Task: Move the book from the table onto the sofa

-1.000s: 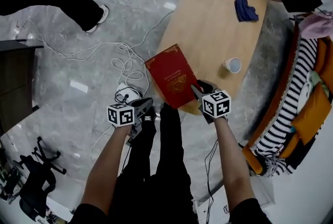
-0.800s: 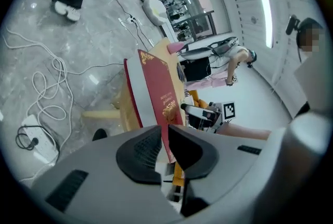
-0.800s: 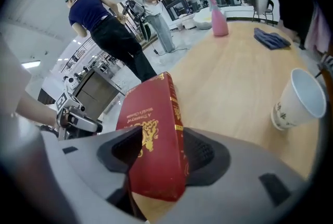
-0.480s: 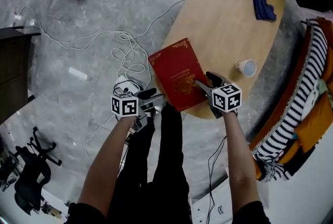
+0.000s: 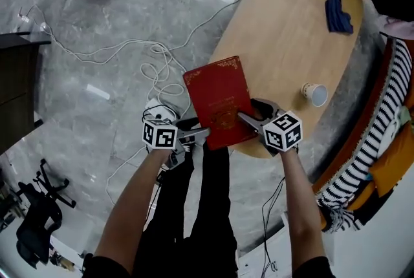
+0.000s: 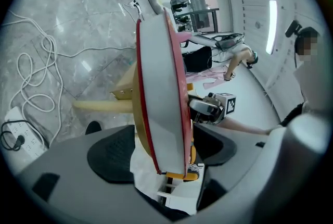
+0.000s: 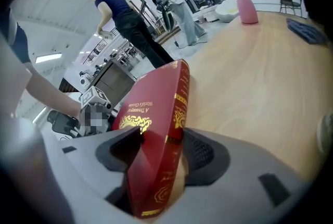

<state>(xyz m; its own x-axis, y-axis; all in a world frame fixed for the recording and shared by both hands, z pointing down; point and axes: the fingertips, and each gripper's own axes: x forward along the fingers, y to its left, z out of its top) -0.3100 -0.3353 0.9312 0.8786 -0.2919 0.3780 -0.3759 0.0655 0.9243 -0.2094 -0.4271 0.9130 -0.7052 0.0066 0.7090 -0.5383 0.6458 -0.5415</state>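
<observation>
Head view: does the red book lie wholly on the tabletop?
No, the red book juts out on its left side past the near edge of the table.

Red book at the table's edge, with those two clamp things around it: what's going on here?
A person is working with hand-held tongs, one in each hand. The left tongs and the right tongs are both at the near end of a red hardcover book, which lies on the wooden table and hangs partly over its edge. Both pairs of jaws have just been opening and stand apart, with the book's end between them but not clamped. The book is not yet lifted.
</observation>
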